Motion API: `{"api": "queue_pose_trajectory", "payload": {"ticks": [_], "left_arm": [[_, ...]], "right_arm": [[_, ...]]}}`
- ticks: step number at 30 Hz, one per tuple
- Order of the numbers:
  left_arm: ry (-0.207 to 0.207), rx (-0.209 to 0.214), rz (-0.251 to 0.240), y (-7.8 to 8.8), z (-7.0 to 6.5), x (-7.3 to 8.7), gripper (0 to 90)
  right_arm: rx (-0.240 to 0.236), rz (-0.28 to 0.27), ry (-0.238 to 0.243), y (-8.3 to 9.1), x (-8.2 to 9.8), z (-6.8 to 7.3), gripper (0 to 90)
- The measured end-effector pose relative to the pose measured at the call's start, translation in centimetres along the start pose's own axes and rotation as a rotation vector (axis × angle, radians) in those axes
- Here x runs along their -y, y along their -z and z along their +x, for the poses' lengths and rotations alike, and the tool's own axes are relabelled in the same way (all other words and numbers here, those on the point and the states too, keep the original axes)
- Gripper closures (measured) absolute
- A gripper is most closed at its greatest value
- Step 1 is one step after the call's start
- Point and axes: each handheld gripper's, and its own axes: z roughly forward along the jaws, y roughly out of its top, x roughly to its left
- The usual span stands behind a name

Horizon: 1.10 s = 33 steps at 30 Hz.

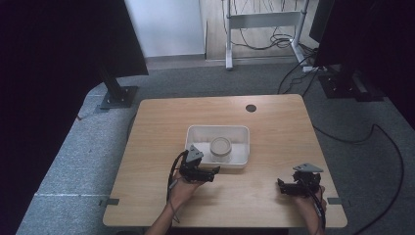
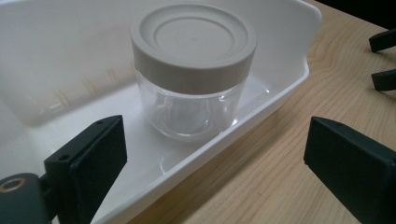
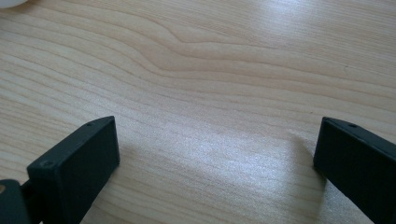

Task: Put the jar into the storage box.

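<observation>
A clear jar with a grey screw lid (image 1: pixel 220 147) (image 2: pixel 194 70) stands upright inside a white plastic tray (image 1: pixel 195 134) (image 2: pixel 261 100) near the table's middle. My left gripper (image 1: pixel 214 173) (image 2: pixel 215 163) sits at the tray's front left corner, open, its jaws straddling the tray's rim with the jar a short way beyond them. My right gripper (image 1: pixel 281 186) (image 3: pixel 217 163) rests low over bare wood near the front right of the table, open, nothing between its jaws. Its tips (image 2: pixel 383 60) show at the far right of the left gripper view.
The wooden table (image 1: pixel 166 117) has a round cable hole (image 1: pixel 251 108) at the back. Dark monitor stands (image 1: pixel 117 93) and cables (image 1: pixel 352 137) lie on the grey carpet around the table, with a white desk frame (image 1: pixel 262 22) behind.
</observation>
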Motion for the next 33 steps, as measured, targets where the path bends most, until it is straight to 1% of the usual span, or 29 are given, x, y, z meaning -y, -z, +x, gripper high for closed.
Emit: {"api": "queue_pose_trajectory", "payload": {"ticks": [7, 20, 33], "left_arm": [[0.0, -0.004, -0.004, 0.8, 0.3, 0.5, 6.0], [0.009, -0.009, -0.024, 2.8, 1.5, 2.0, 6.1], [0.041, -0.018, -0.028, 4.3, 2.7, 4.1, 6.1]], "right_arm": [[0.0, 0.0, 0.0, 0.0, 0.0, 0.0, 0.0], [0.0, 0.0, 0.0, 0.0, 0.0, 0.0, 0.0], [0.0, 0.0, 0.0, 0.0, 0.0, 0.0, 0.0]]}}
